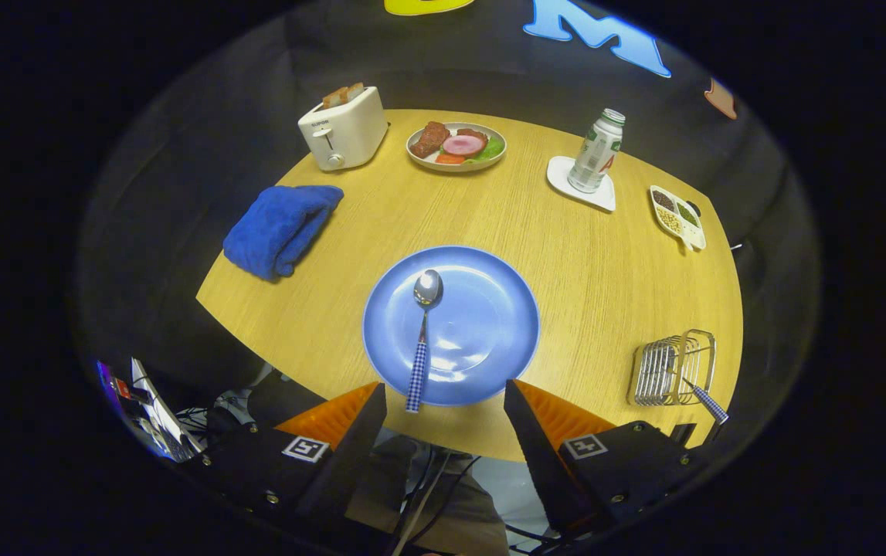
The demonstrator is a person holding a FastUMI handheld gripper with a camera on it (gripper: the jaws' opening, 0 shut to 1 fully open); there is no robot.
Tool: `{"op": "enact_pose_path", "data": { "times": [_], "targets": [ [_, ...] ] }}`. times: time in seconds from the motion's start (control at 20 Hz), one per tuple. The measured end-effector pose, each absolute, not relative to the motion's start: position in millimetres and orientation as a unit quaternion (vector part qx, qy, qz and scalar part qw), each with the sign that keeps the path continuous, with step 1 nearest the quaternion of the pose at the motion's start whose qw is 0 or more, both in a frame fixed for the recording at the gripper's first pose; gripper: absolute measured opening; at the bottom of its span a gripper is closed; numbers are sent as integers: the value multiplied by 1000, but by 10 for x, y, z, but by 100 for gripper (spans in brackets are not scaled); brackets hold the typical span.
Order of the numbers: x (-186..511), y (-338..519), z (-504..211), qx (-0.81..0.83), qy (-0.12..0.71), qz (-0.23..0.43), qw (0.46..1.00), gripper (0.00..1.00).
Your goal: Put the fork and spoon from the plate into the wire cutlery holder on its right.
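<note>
Gripper (443, 405) open, empty; spoon (421, 340) lies lengthwise on plate (489, 324), handle toward the fingers, nearer the left one

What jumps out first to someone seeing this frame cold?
The blue plate just ahead of the open gripper, with a spoon lying on it, checked handle toward the fingers. To its right, the wire holder already has a checked-handled utensil sticking out. Beyond those sit a blue towel, a toaster with bread in it, a plate of food and a bottle.
</note>
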State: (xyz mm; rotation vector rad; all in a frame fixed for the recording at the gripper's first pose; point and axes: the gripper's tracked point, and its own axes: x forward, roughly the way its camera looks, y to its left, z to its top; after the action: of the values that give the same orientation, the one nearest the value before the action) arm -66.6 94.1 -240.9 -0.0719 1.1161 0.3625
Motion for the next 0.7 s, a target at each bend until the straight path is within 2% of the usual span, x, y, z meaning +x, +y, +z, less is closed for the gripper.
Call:
{"op": "enact_pose_path", "data": {
  "times": [0.25, 0.6, 0.65, 0.7],
  "targets": [
    [-579, 1046, -2665, -24, 532, 149, 833, 95],
    [-558, 1140, -3175, -39, 588, 147, 795, 95],
    [-569, 1147, -3208, -43, 593, 149, 790, 79],
    [-559, 1154, -3264, -48, 600, 152, 784, 74]
  ]
}}
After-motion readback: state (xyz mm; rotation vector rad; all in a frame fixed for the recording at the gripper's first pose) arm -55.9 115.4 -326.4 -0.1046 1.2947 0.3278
